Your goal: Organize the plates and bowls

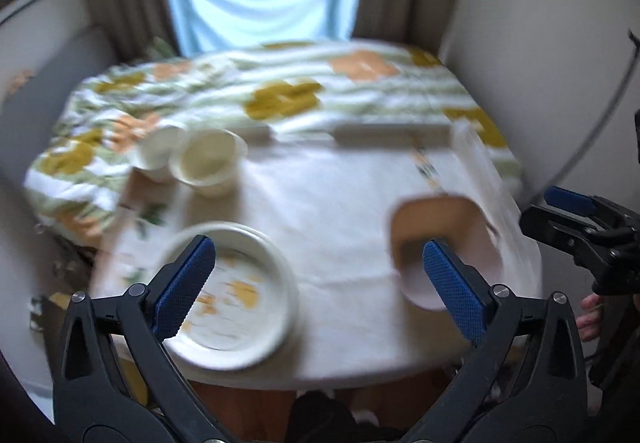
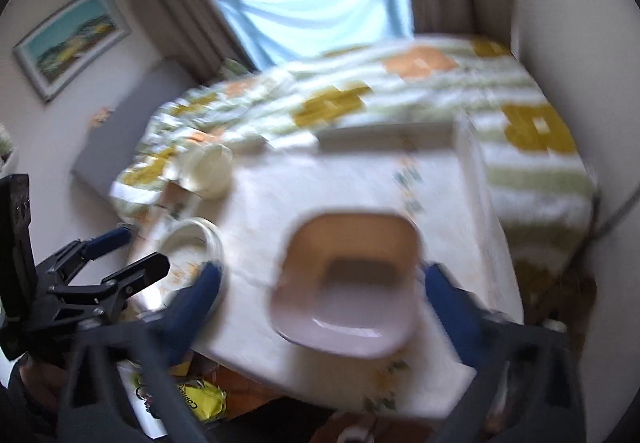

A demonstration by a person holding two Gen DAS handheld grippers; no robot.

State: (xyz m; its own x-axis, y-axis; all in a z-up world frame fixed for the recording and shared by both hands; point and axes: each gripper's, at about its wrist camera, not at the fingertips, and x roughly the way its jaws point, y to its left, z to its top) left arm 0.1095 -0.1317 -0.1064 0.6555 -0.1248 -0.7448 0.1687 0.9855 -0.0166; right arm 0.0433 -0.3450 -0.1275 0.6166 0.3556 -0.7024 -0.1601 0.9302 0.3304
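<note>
We are holding the left gripper (image 1: pixel 318 275) with its blue-padded jaws spread wide and gripping nothing, hovering above the near edge of a table covered in a white cloth (image 1: pixel 340 211). The right gripper (image 2: pixel 320 291) is likewise gaping open and empty, its blurred fingers flanking a square pink bowl with a tan inside (image 2: pixel 348 279) without visibly touching it. We are seeing that bowl resting near the table's front right. A round white plate with orange markings (image 1: pixel 236 295) is sitting at the front left, and two cream cups (image 1: pixel 200 159) are standing further back. A floral bedspread (image 1: pixel 280 91) is lying beyond the table.
</note>
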